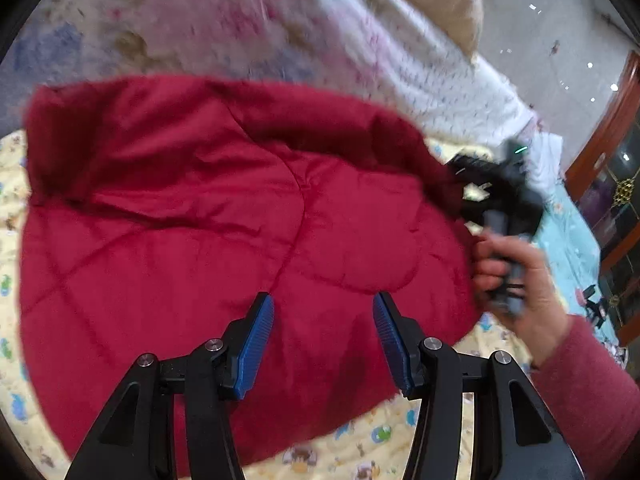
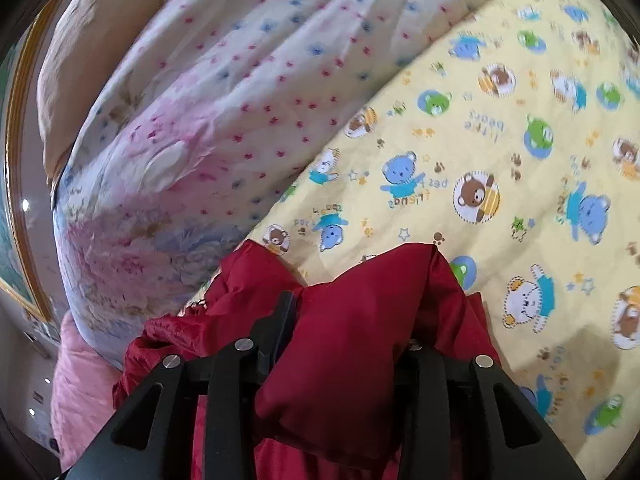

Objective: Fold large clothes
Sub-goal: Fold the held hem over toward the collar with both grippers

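A red quilted jacket [image 1: 200, 220] lies spread on the yellow bear-print sheet [image 1: 360, 448]. My left gripper [image 1: 323, 300] hovers over the jacket's near part, open, with nothing between its blue pads [image 1: 256, 344]. At the jacket's right edge a hand [image 1: 516, 280] in a red sleeve holds my right gripper [image 1: 464, 184], which is blurred there. In the right wrist view a thick bunch of the red jacket [image 2: 340, 392] fills the gap of my right gripper [image 2: 352, 320] and covers its right finger; the jaws are shut on the fabric.
A rolled floral duvet [image 2: 220, 100] lies along the far side of the yellow sheet [image 2: 480, 140], with a beige pillow [image 2: 100, 40] behind it and a pink blanket [image 2: 80, 392] at its end. A wooden cabinet [image 1: 608, 160] stands beyond the bed on the right.
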`<state>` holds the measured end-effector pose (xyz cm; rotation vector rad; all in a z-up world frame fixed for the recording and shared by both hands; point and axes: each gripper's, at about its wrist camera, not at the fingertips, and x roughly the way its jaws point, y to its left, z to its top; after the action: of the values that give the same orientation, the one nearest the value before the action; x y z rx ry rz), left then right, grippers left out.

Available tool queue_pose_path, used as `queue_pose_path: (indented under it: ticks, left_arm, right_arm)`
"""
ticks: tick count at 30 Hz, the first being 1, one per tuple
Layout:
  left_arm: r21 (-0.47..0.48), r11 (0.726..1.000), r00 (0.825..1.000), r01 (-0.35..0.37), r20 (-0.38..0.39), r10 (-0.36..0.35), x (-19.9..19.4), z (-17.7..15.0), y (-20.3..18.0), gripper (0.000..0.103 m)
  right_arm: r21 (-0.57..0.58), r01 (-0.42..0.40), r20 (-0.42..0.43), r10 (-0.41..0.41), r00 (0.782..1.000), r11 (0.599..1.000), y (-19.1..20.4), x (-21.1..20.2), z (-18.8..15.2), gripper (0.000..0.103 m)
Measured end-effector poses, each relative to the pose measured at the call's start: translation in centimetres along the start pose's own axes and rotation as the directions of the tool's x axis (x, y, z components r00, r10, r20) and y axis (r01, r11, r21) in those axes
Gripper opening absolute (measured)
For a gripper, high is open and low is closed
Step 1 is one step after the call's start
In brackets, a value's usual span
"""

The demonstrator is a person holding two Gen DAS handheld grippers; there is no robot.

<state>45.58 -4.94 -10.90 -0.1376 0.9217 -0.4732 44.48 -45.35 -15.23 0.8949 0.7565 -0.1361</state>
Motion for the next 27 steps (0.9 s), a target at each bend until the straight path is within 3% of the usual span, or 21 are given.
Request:
queue_pose_path:
  ticks: [5, 11, 14, 15, 17, 20, 23, 27]
  left_arm:
    - [-0.002, 0.995, 0.995, -0.103, 0.006, 0.103, 2.5, 0.0, 1.3, 0.045]
    - [-0.047, 0.991, 0.991, -0.129, 0.023, 0.130, 2.9, -0.4, 2.4, 0.041]
    - [-0.053, 0.990, 0.991, -0.134, 0.014, 0.134, 2.6, -0.4, 2.7, 0.041]
    - [-0.053, 0.990, 0.991, -0.134, 0.013, 0.135, 2.5, -0.5, 2.8, 0.041]
    - [-0.058, 0.989, 0.991, -0.134, 0.008, 0.135, 2.6, -0.5, 2.3, 0.039]
    - [-0.065, 0.988, 0.990, -0.138, -0.002, 0.138, 2.8, 0.2, 2.4, 0.032]
    - [-0.068, 0.985, 0.987, -0.161, 0.000, 0.161, 3.5, 2.0, 3.2, 0.027]
    - [-0.111, 0.970, 0.976, -0.215, 0.013, 0.218, 2.7, 3.7, 5.9, 0.027]
  right_arm:
    - [-0.044, -0.088, 0.041, 0.090, 0.995, 0.995, 2.1, -4.9, -0.3, 0.052]
    - [-0.294, -0.078, 0.109, 0.114, 0.987, 0.953, 6.2, -10.0, -4.3, 0.078]
    - [-0.507, 0.035, 0.042, -0.016, 0.999, 0.861, 8.7, -7.9, -7.0, 0.079]
    - [-0.576, 0.069, 0.021, -0.070, 0.997, 0.814, 9.4, -6.5, -7.9, 0.079]
    - [-0.674, 0.110, -0.019, -0.166, 0.986, 0.730, 10.4, -3.4, -9.2, 0.079]
    - [-0.731, 0.181, -0.007, -0.272, 0.962, 0.658, 10.5, 0.1, -9.2, 0.077]
    - [-0.708, 0.241, 0.029, -0.314, 0.949, 0.664, 9.4, 2.1, -7.5, 0.077]
    - [-0.637, 0.261, 0.021, -0.322, 0.947, 0.725, 7.5, 3.8, -4.9, 0.084]
